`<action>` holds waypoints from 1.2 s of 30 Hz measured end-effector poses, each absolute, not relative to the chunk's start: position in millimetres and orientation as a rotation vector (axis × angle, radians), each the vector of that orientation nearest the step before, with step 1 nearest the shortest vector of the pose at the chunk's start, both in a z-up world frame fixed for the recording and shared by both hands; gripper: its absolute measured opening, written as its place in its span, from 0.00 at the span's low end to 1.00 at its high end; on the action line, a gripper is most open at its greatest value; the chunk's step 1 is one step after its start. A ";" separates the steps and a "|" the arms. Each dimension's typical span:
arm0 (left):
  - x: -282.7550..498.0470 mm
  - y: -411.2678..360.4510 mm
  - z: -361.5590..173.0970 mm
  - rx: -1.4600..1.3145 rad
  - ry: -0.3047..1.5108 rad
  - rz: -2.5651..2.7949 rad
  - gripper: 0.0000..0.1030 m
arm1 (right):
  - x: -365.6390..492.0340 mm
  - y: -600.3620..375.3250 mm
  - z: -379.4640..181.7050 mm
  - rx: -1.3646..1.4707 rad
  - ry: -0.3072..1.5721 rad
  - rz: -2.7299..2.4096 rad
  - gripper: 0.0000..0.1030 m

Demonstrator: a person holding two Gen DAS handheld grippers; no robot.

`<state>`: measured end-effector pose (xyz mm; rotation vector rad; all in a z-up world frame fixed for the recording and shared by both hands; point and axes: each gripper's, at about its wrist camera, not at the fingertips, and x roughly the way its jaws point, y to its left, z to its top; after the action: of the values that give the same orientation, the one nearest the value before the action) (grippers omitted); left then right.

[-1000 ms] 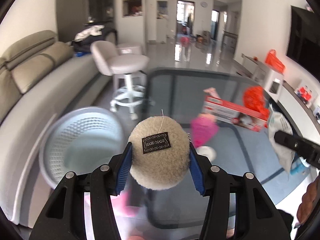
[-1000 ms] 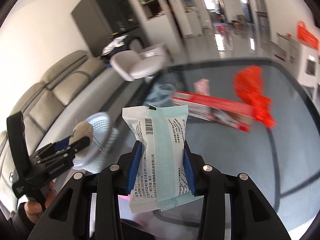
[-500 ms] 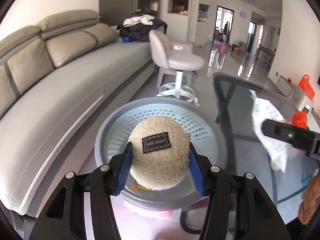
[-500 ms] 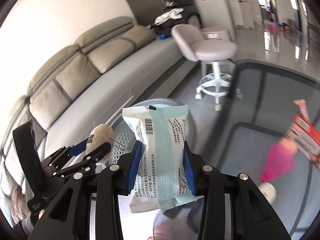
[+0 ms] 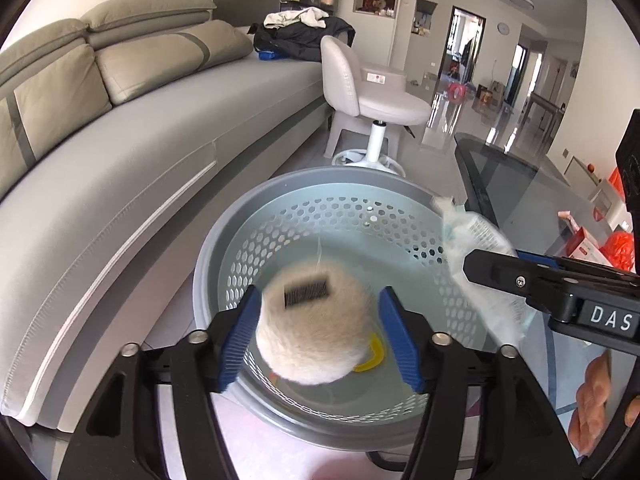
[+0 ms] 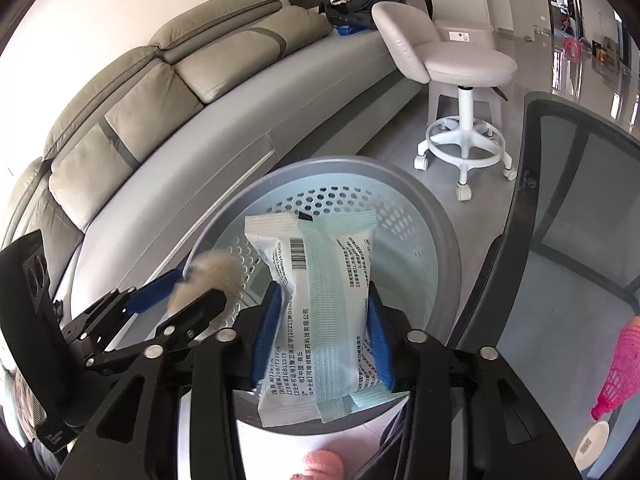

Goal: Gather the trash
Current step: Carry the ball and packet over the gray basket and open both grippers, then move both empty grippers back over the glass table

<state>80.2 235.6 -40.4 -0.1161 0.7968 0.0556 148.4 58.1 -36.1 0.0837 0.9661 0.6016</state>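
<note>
A grey perforated trash basket point(image 5: 224, 248) stands on the floor beside the sofa; it also shows in the right wrist view point(image 6: 444, 216). My left gripper point(image 5: 320, 336) is over it with its jaws apart, and the beige fluffy ball point(image 5: 316, 328) is blurred between them, loose and dropping. The ball also shows in the right wrist view point(image 6: 212, 276). My right gripper point(image 6: 322, 336) is shut on a white and mint plastic packet point(image 6: 320, 312) above the basket's right side; the packet also shows in the left wrist view point(image 5: 476, 264). A yellow scrap point(image 5: 374, 356) lies in the basket.
A grey sofa point(image 5: 120, 152) runs along the left. A white swivel stool point(image 5: 376, 108) stands behind the basket. A dark glass table point(image 6: 580, 208) edges the right, with a pink shuttlecock point(image 6: 620, 368) and red items point(image 5: 620, 244) on it.
Both grippers swung left from the glass table to over the basket. The left jaws have opened and the fluffy ball has come loose. The right gripper still holds the packet.
</note>
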 end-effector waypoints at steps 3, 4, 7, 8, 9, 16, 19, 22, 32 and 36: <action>78.0 237.9 -38.5 -0.123 0.789 0.065 0.70 | 145.9 48.6 -33.2 0.113 0.944 0.597 0.66; 78.3 238.9 -38.6 -0.124 0.789 0.067 0.70 | 145.7 45.8 -31.8 0.116 0.939 0.591 0.66; 76.9 239.2 -37.4 -0.125 0.791 0.079 0.70 | 143.7 42.4 -31.1 0.110 0.935 0.580 0.66; 76.1 238.6 -36.8 -0.126 0.789 0.079 0.70 | 142.5 42.1 -30.9 0.109 0.934 0.578 0.66; 75.9 236.8 -36.3 -0.126 0.789 0.080 0.70 | 140.7 42.1 -31.0 0.107 0.932 0.577 0.66; 70.8 235.3 -35.5 -0.117 0.790 0.088 0.70 | 132.5 45.6 -31.8 0.087 0.929 0.584 0.66; 68.4 235.1 -35.0 -0.122 0.790 0.093 0.70 | 127.3 45.6 -29.1 0.079 0.918 0.584 0.66; 66.1 234.4 -32.8 -0.119 0.786 0.099 0.74 | 122.9 42.8 -26.2 0.072 0.909 0.575 0.66; 53.5 224.9 -15.1 -0.115 0.742 0.098 0.83 | 101.6 22.8 -11.1 0.043 0.845 0.511 0.66; 47.1 216.6 -4.2 -0.114 0.710 0.097 0.86 | 87.5 5.7 -6.3 0.035 0.809 0.464 0.67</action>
<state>47.1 216.6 -4.2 -0.1135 0.7104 0.0971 87.5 5.7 -6.3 0.0351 0.8085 0.4644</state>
